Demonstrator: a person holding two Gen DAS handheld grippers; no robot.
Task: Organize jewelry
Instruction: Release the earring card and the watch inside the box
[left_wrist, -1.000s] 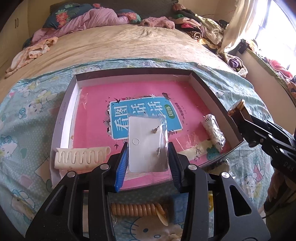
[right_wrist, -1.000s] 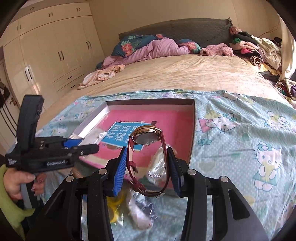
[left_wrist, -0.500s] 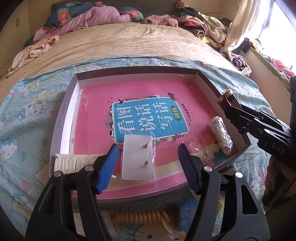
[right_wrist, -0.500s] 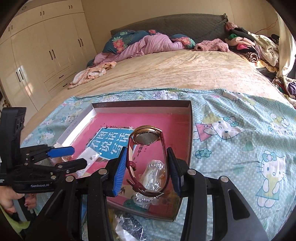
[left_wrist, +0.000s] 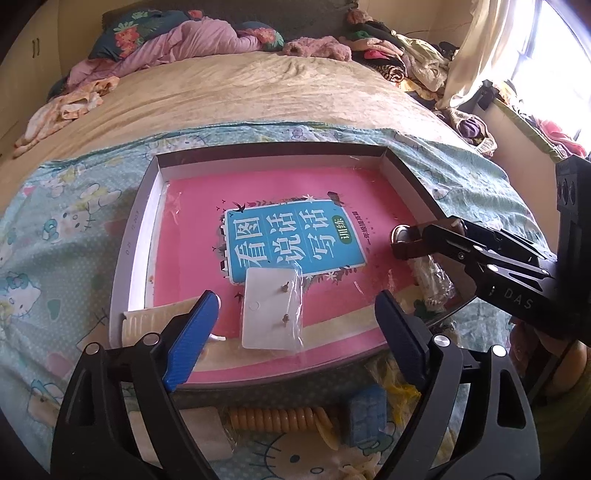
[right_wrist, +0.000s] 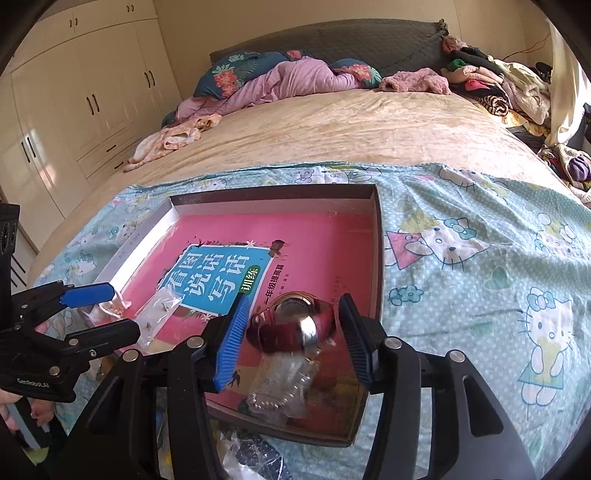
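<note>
- Cream comb-like piece (left_wrist: 155, 321): lies at the tray's (left_wrist: 136, 236) near-left corner, partly hidden by the left gripper's blue pad.
- Earring card (left_wrist: 271, 308) in its clear sleeve: flat on the pink book cover (left_wrist: 280, 184) near the tray's front edge, touched by nothing. It looks light, thin and slippery; my guess is it is best pinched by its long edges, away from the two small studs.
- Left gripper (left_wrist: 295, 332): its jaws have just been opening and stand wide, either side of the card without touching it.
- Watch (right_wrist: 295, 325), red strap and metal case: lies in the tray near the right wall, close to the front corner, partly over a clear bag of beads (right_wrist: 284, 380). Stiff case, springy strap, a glass face worth sparing; take it across the strap loop.
- Right gripper (right_wrist: 291, 328): jaws have just been opening; the watch sits between them, pads apparently clear of it.
- The left view alone shows the loose items on the bedspread before the tray; the right view alone shows the watch whole, where the left view gives only its case.
</note>
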